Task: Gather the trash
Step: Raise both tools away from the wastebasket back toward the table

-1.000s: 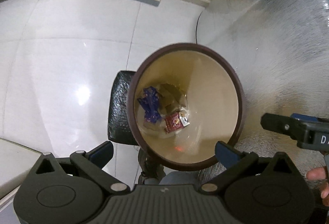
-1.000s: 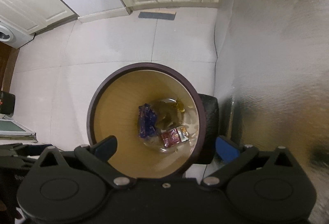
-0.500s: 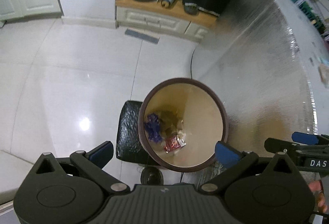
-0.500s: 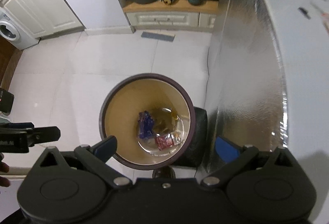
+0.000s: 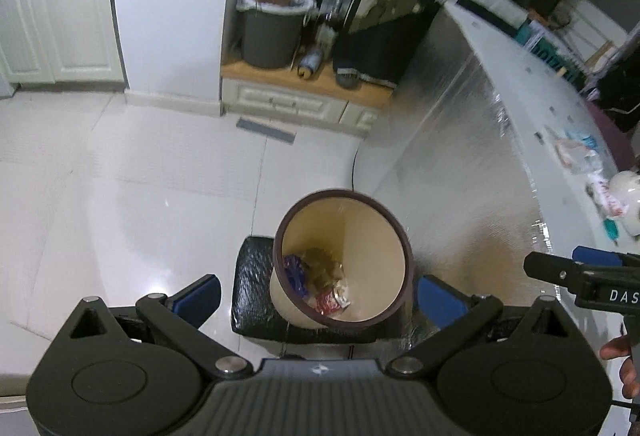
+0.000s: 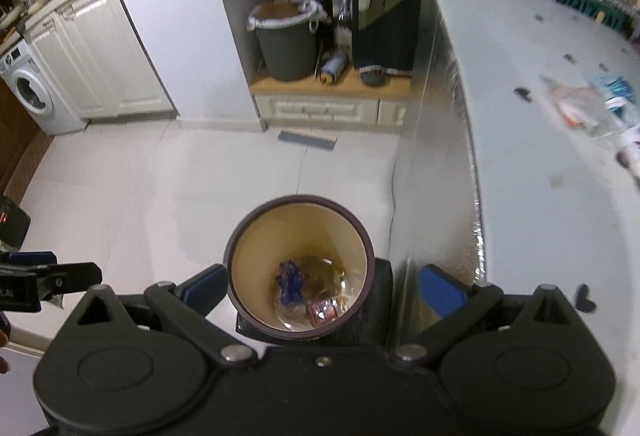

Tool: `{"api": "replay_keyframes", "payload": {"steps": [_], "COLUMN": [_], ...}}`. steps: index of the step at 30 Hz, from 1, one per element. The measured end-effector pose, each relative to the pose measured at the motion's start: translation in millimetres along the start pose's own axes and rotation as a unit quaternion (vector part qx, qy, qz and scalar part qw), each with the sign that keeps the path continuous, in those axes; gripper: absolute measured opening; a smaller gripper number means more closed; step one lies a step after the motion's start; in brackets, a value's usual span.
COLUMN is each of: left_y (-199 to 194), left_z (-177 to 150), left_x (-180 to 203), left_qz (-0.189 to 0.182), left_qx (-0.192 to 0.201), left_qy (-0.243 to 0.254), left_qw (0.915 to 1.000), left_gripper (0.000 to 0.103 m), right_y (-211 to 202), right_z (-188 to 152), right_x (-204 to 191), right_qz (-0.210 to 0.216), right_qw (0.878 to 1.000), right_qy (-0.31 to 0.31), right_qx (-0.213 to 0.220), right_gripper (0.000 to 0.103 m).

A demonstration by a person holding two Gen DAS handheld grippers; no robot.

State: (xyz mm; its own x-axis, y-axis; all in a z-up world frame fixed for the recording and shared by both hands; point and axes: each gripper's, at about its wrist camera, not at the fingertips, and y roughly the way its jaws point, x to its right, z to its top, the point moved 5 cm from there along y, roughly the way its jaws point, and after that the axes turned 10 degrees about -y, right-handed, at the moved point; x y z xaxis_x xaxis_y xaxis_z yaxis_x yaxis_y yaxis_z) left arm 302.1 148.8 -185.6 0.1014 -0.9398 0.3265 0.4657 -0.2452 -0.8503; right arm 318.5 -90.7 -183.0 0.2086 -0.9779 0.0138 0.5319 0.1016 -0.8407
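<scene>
Both wrist views look down into a round beige bin with a dark rim (image 5: 394,232), standing on a black stool (image 5: 252,292) on the white tiled floor beside a foil-faced counter (image 6: 436,196). The left gripper (image 5: 318,296) and right gripper (image 6: 324,286) each hang above it, fingers spread wide, empty. 3 pieces lie in the bin's bottom: a blue wrapper (image 6: 290,282), a red wrapper (image 6: 320,312), an olive wrapper (image 5: 320,262). More wrappers (image 6: 580,106) lie on the countertop.

One round bin (image 6: 244,248), three wrappers (image 6: 320,310) inside, two empty wide-open claws (image 6: 322,290).
</scene>
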Motion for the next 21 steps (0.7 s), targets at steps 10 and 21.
{"api": "replay_keyframes", "payload": {"steps": [10,21], "left_y": [-71,-120], "left_z": [-16,-13], "left_x": [3,51], "left_qz": [-0.028,-0.077], "left_qx": [0.057,0.100], "left_qy": [0.022,0.070], "left_qw": [0.9978,0.9895], "left_gripper": [0.103,0.103], "right_y": [-72,-152], "right_z": [-18,-23], "right_x": [-19,-5], "right_qz": [-0.021,-0.059], "right_qw": [0.997,0.987], "right_qy": [0.001,0.019], "right_qx": [0.070,0.147], "right_gripper": [0.103,0.103]}}
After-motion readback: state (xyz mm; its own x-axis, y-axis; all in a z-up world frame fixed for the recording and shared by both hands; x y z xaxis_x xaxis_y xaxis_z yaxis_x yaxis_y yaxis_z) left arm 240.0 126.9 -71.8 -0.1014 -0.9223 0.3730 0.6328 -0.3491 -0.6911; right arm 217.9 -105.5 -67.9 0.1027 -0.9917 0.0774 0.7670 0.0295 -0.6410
